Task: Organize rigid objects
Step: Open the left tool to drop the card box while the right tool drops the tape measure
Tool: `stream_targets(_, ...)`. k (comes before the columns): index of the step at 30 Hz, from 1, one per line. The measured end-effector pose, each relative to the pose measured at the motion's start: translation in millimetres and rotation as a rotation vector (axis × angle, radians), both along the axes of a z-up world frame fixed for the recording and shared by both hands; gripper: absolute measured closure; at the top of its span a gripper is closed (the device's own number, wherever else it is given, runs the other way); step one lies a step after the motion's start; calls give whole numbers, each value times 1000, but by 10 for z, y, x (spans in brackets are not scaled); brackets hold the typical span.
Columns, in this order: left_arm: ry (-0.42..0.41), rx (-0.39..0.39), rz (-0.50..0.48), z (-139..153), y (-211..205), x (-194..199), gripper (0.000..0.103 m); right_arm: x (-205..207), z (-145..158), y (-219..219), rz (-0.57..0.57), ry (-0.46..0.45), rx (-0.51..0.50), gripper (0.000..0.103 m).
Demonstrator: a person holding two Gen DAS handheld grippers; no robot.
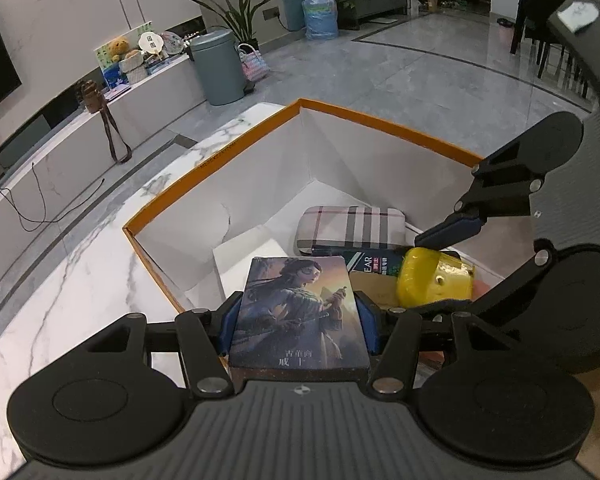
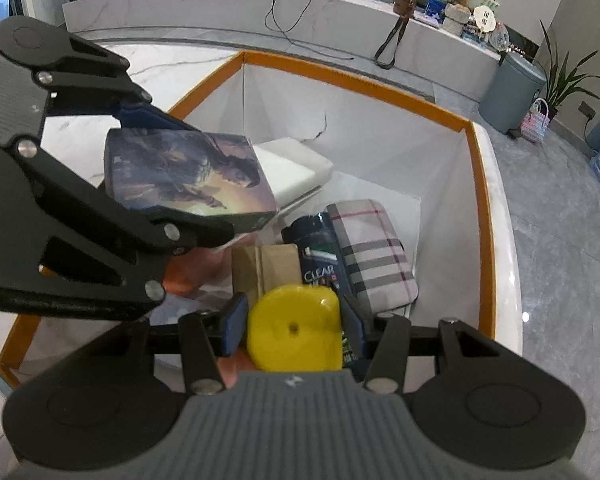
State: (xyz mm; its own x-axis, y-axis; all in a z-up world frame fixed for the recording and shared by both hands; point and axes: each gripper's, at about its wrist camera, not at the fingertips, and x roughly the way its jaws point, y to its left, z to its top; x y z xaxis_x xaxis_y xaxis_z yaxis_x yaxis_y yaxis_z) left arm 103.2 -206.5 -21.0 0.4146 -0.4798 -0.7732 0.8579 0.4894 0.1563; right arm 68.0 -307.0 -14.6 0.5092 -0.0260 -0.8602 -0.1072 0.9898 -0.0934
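Glossy grey tiled floor, a long marble ledge, a grey-green bin.

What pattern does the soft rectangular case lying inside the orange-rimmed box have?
The soft rectangular case has a plaid check: grey and dark stripes with thin red lines on pale cloth. The right wrist view shows it best.

A home living room: potted plant, plush toys, pedal bin.

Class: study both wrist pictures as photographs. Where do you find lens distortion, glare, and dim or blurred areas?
Left wrist view: fisheye bends the orange-rimmed box and floor lines; room dim; picture card box sharp.
Right wrist view: same curvature; a glare spot on the glossy floor; the yellow object bright and slightly soft up close; picture corners fall dark.
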Motion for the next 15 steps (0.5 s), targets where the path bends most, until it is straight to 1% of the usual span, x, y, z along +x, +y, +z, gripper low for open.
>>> stream_targets(2, 2, -4, 16, 6, 7, 27, 37, 23, 18, 15, 5, -9, -3, 52)
stream_targets(3, -2, -3, 23, 11, 12, 39, 34, 33, 22, 27, 10, -12, -4, 52)
stream_targets(7, 5, -9, 24, 47, 55, 45, 32, 53, 22, 84, 25, -19, -13, 51)
stream_targets(8, 11, -14, 24, 61, 71, 50, 30, 54, 25, 98, 29, -21, -15, 49)
stream_targets(9, 13, -20, 23, 73, 89, 59, 26, 53, 31, 105, 31, -25, -14, 42)
stream_targets(10, 11, -29, 21, 88, 111, 64, 23, 52, 42, 113, 31, -32, -14, 37)
stream_targets(12, 7, -53, 29, 129, 167, 81, 19, 55, 71, 122, 29, -47, -16, 35)
stream_targets(15, 7, -84, 57, 194, 261, 124, 17, 67, 109, 126, 23, -70, -15, 30)
